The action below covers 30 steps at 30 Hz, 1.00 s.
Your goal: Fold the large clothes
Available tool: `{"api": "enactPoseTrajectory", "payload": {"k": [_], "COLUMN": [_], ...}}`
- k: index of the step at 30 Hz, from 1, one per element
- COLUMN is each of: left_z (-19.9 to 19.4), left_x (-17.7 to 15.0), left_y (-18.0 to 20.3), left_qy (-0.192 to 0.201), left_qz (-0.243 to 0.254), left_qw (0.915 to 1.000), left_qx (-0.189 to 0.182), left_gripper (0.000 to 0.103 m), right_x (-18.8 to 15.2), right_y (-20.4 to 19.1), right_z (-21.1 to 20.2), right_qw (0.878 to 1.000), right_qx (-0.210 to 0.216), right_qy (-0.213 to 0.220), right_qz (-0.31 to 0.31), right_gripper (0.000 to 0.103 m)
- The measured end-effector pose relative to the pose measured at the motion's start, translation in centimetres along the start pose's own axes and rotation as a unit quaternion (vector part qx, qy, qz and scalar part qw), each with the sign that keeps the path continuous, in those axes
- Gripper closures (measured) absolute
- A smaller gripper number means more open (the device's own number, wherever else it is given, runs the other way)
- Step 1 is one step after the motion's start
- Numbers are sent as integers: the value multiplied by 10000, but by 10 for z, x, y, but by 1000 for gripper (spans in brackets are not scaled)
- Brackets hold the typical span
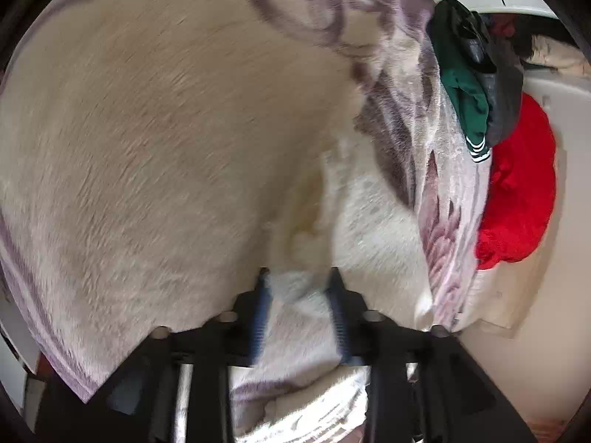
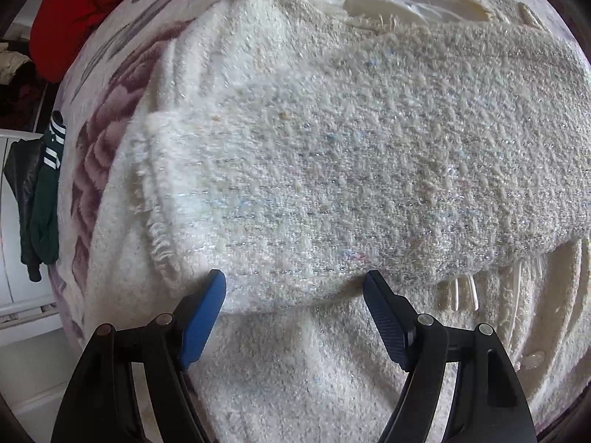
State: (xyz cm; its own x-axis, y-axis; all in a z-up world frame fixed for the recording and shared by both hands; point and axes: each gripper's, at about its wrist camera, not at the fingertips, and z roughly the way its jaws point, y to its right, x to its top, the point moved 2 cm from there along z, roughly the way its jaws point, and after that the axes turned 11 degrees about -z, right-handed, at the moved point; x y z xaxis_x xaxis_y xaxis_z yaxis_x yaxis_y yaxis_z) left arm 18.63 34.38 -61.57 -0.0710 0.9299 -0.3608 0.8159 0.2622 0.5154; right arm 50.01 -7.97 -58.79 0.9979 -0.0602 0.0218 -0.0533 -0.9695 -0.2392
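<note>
A large white fuzzy knit garment (image 2: 351, 155) with fringe at its lower right lies folded on a cream blanket (image 2: 110, 118) with purple flowers. My right gripper (image 2: 295, 291) is open, its blue pads on either side of the garment's near folded edge. In the left wrist view my left gripper (image 1: 301, 288) is shut on a fold of the white fuzzy garment (image 1: 299, 295), which bunches up between the blue pads. The cream blanket (image 1: 147, 140) fills most of that view.
A red cloth (image 1: 521, 184) and a green garment with white stripes (image 1: 465, 99) lie past the blanket's right edge. In the right wrist view the red cloth (image 2: 85, 7) is at top left and the green garment (image 2: 46, 192) hangs by white furniture (image 2: 18, 295).
</note>
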Motion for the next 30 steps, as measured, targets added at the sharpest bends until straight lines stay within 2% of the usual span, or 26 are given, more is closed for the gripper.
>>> {"api": "enactPoseTrajectory", "payload": {"k": [1,2,4,6,9,10,13,14,15,16,17,19,21,24,26,27,30], "left_z": [-4,-5,-3,11,48,61,78,78,76,72,67,54,39,21,14,12,4], "left_x": [-3,-6,-16,-24,-27,-23,-10,-7,-5,-6,-8,-19,-30,-51,-72,-81,-127], "left_y": [-4,-4,1,11,34,39,51,56,62,72,83,110,135,174,200,208,240], "left_qy": [-77,-95,-238,-370,-433,-420,-83,149,445,789,1052,1427,1682,1853,1955,1993,2110], "left_qz": [28,66,221,372,548,540,376,336,381,572,828,1390,1884,2573,3053,3235,3968], "left_qw": [9999,9998,9986,9976,9959,9958,9976,9979,9976,9952,9909,9795,9674,9484,9319,9250,8933], "left_qx": [-103,-189,-418,-452,-577,-605,-583,-540,-377,-44,171,304,216,74,79,48,41], "left_gripper": [46,43,41,40,40,40,40,41,45,71,90,96,98,98,98,98,98], "right_x": [1,3,8,15,24,26,31,33,34,35,36,37,39,42,45,47,52], "right_y": [1,-1,-4,-8,-9,-8,-6,-6,-4,-1,3,13,22,36,49,55,72], "right_z": [-4,-11,-21,-23,0,16,18,15,10,2,-5,-20,-30,-22,9,12,-14], "right_qw": [10000,9998,9991,9985,9990,9993,9997,9997,9996,9993,9987,9969,9945,9947,9974,9982,9994], "right_qx": [48,92,105,41,-156,-219,-165,-144,-138,-165,-268,-521,-701,-795,-628,-500,196], "right_qy": [59,170,398,503,240,-80,14,54,122,230,322,524,701,560,-150,-194,273], "right_qz": [-7,-16,-78,-197,-334,-301,-159,-200,-231,-256,-278,-286,-322,-330,-322,-270,16], "right_gripper": [24,24,24,24,24,25,25,25,25,25,25,25,25,25,25,25,25]}}
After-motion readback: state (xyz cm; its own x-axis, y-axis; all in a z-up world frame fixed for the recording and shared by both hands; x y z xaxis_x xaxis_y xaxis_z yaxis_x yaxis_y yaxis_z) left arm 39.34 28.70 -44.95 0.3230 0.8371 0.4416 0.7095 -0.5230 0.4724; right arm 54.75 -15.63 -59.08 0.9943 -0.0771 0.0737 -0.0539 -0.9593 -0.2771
